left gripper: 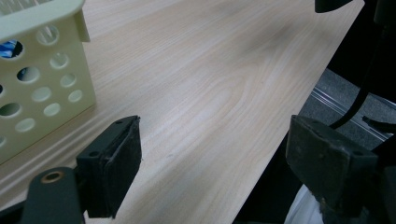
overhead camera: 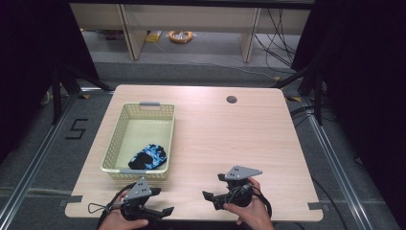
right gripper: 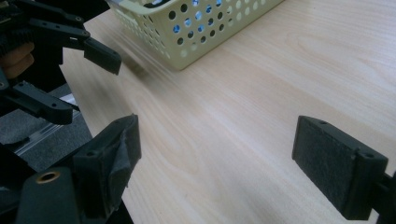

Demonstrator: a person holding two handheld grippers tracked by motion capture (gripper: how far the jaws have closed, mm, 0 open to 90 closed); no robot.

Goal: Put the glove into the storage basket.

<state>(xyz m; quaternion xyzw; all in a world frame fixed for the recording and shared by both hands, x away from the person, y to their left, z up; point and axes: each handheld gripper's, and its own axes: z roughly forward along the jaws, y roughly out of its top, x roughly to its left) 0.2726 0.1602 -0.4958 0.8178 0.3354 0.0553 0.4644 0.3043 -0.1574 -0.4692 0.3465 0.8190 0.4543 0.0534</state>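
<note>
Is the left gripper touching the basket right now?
Apart. In the high view the left gripper sits below the basket, bare table between them; the left gripper view shows open jaws clear of the basket's corner.

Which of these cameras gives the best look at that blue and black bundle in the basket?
The high view: it looks down into the basket and shows the whole blue and black bundle at its near end. The right gripper view catches just blue flecks through the side holes; the left gripper view shows one blue glimpse through a hole.
</note>
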